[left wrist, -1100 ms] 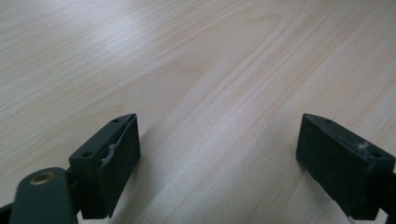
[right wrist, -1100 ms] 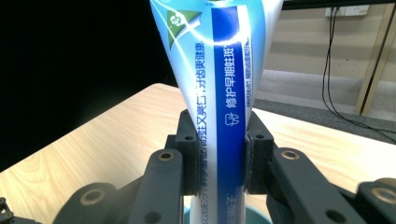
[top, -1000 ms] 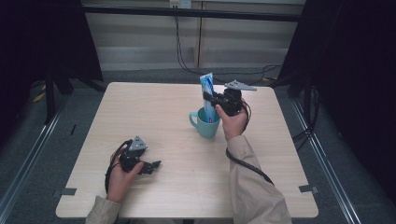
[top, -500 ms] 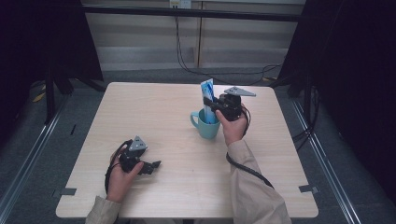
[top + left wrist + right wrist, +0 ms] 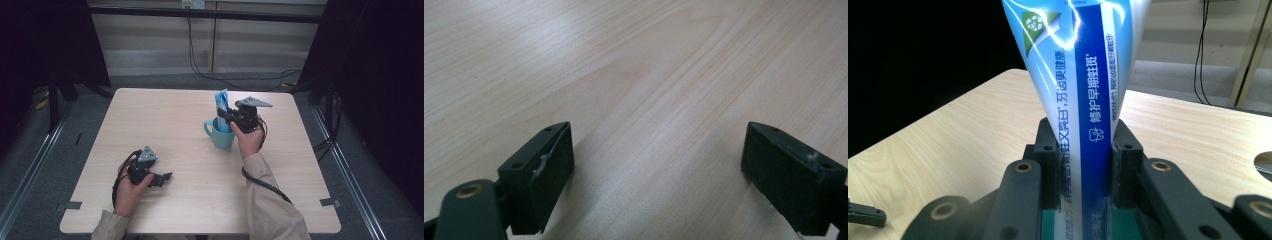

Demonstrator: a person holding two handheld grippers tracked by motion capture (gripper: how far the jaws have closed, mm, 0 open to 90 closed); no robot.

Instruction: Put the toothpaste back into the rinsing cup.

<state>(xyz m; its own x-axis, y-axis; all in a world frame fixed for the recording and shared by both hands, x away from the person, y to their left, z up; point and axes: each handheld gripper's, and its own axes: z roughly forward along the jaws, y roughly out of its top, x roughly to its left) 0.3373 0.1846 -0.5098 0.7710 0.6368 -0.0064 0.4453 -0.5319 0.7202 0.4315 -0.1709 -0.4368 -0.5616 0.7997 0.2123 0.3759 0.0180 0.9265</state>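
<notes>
While the toothpaste tube (image 5: 221,107) is kept standing upright in the teal mug (image 5: 220,134), it is clamped by the right gripper (image 5: 231,118), whose jaws are pressed flat against both faces of the tube just above the mug's rim. In the right gripper view the tube (image 5: 1083,90) is seen rising between the two black pads, its blue and white print with Chinese lettering turned toward the camera, and the teal of the mug is glimpsed below the jaws. The mug is placed on the wooden table (image 5: 165,125) right of its middle, toward the far edge, with its handle turned to the left. Well apart from it, near the front left of the table, the left gripper (image 5: 162,177) is rested low over the bare wood; its jaws are spread wide and nothing is held between them.
</notes>
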